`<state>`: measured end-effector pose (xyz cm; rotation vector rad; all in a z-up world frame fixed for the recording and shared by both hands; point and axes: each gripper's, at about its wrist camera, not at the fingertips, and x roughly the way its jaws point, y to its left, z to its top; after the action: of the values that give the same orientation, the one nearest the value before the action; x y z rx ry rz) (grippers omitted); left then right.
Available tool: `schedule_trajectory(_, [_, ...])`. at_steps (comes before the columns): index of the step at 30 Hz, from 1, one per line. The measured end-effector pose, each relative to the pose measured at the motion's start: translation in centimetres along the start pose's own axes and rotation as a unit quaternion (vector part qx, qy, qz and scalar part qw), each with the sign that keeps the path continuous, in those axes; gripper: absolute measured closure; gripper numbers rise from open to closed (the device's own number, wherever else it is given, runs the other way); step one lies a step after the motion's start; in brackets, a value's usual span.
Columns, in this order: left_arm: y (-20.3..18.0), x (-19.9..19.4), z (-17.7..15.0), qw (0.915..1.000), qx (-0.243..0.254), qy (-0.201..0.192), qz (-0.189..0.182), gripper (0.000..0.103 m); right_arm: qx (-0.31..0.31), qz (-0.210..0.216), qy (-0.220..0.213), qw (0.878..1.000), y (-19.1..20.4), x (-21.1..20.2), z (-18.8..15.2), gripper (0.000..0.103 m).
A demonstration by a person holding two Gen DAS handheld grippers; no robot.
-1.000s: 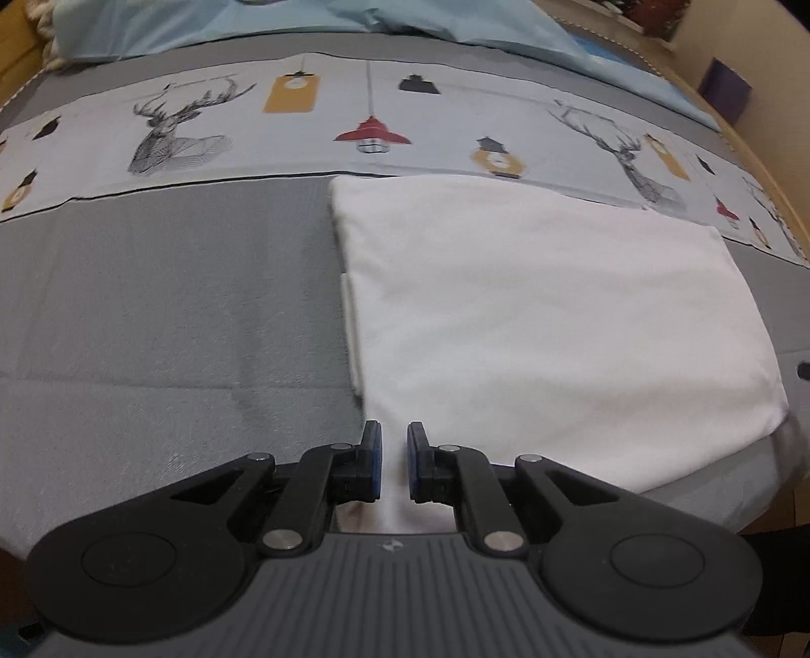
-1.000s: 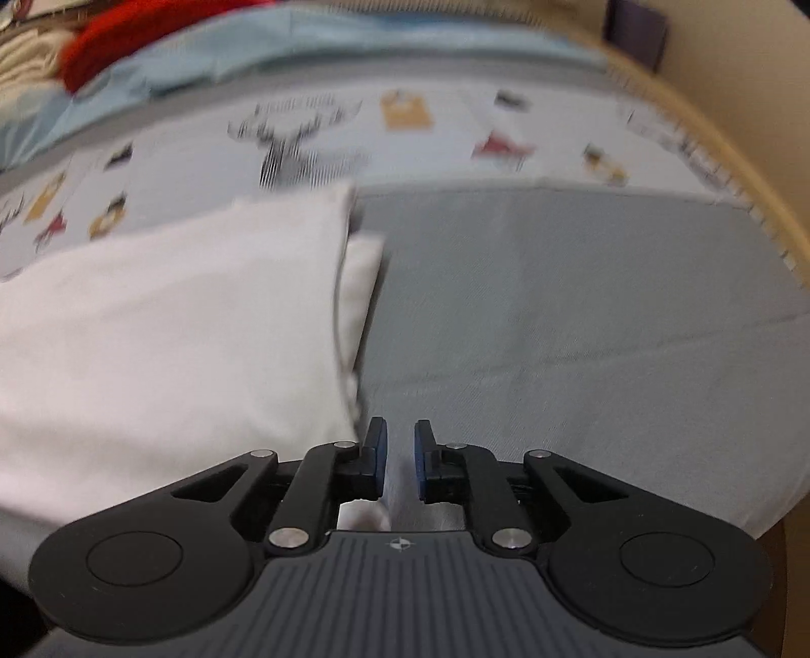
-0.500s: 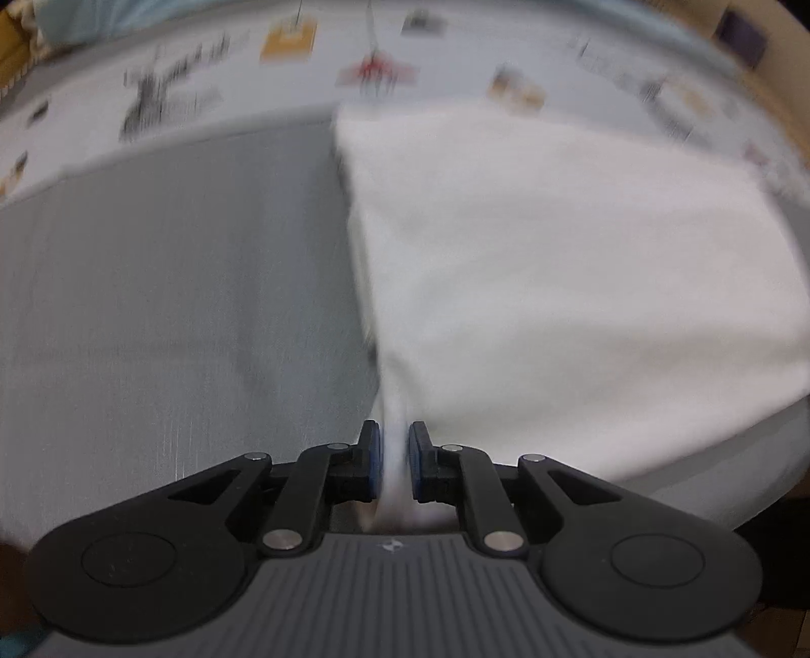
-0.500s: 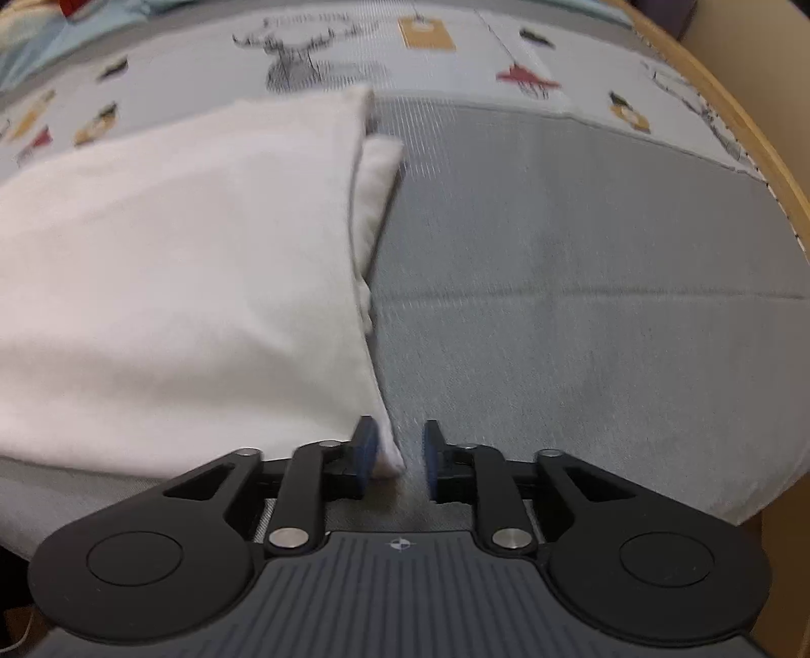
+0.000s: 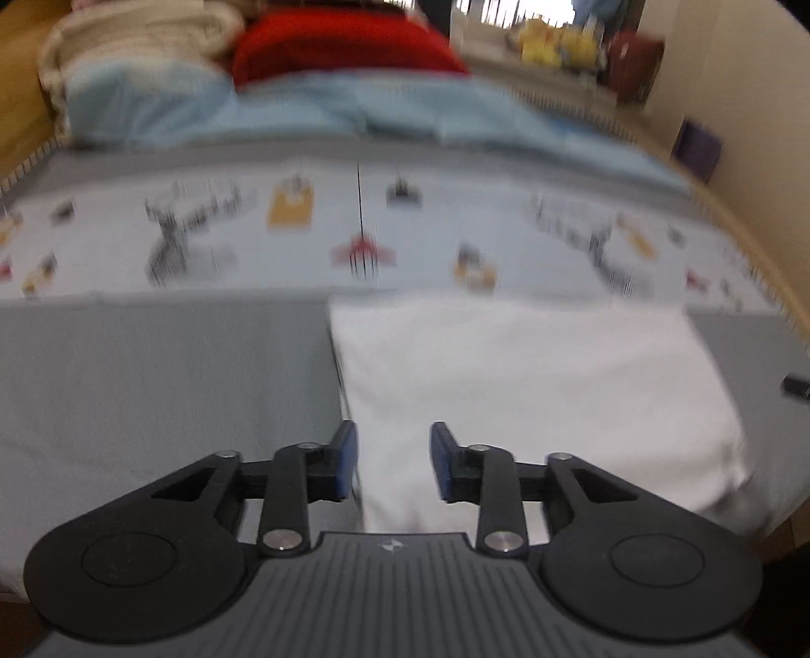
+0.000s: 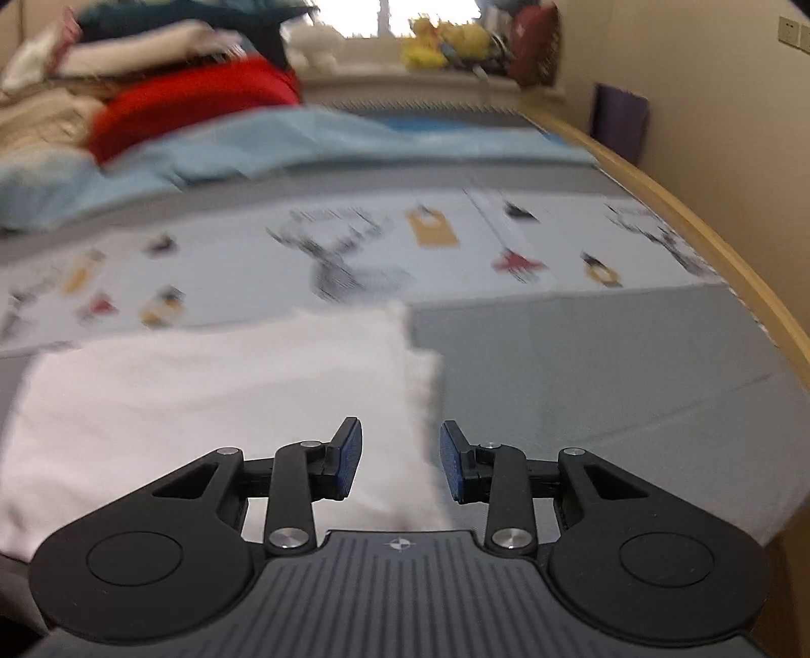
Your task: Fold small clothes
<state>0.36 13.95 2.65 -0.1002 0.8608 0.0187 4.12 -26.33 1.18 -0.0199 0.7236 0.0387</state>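
Note:
A folded white garment (image 5: 531,395) lies flat on the grey bed cover (image 5: 152,395), its far edge against the printed band. In the left wrist view my left gripper (image 5: 392,460) hovers above the garment's near left corner, its jaws opening, nothing pressed between the blue pads. In the right wrist view the same white garment (image 6: 212,395) fills the left half, and my right gripper (image 6: 400,460) hangs over its near right corner. Its jaws are opening too, and the cloth lies below them, not pinched.
A printed band with deer and lanterns (image 5: 354,238) crosses the bed beyond the garment. Behind it lie a light blue blanket (image 5: 329,111), a red cloth (image 5: 344,45) and a cream pile (image 5: 142,35). The bed's wooden rim (image 6: 709,233) runs along the right.
Both grippers let go of the garment's near corners, opened and rose. The views now tilt up toward the far end of the bed. The garment lies flat.

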Motion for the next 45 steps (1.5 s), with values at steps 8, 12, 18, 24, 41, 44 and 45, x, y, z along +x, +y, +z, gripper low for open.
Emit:
schedule_trajectory(8, [3.6, -4.2, 0.8, 0.9937, 0.016, -0.087, 0.07, 0.051, -0.02, 0.085, -0.03, 0.996, 6.6, -0.9, -0.7, 0.068])
schedule_trajectory(12, [4.6, -5.2, 0.7, 0.9906, -0.032, -0.115, 0.067, 0.051, -0.035, 0.105, -0.009, 0.994, 9.4, 0.5, -2.0, 0.073])
schedule_trajectory(18, [4.0, -5.0, 1.0, 0.9913, -0.018, -0.118, 0.056, 0.045, -0.053, 0.134, 0.015, 0.989, 13.6, 2.0, -3.3, 0.085])
schedule_trajectory(24, [4.5, -4.2, 1.6, 0.9914, -0.042, -0.113, 0.051, 0.045, -0.11, 0.196, 0.048, 0.973, 19.4, 3.2, -5.3, 0.084])
schedule_trajectory(41, [7.6, -3.5, 1.6, 0.9918, -0.079, -0.087, 0.049, 0.039, -0.262, 0.25, 0.12, 0.924, 27.2, 4.8, -11.0, 0.07])
schedule_trajectory(44, [7.4, -3.5, 1.5, 0.9925, -0.075, -0.084, 0.048, 0.039, -0.289, 0.264, 0.097, 0.915, 28.1, 3.9, -11.2, 0.069])
schedule_trajectory(45, [7.4, -3.5, 1.5, 0.9926, -0.074, -0.083, 0.048, 0.039, -0.296, 0.27, 0.091, 0.912, 28.4, 3.6, -11.3, 0.068])
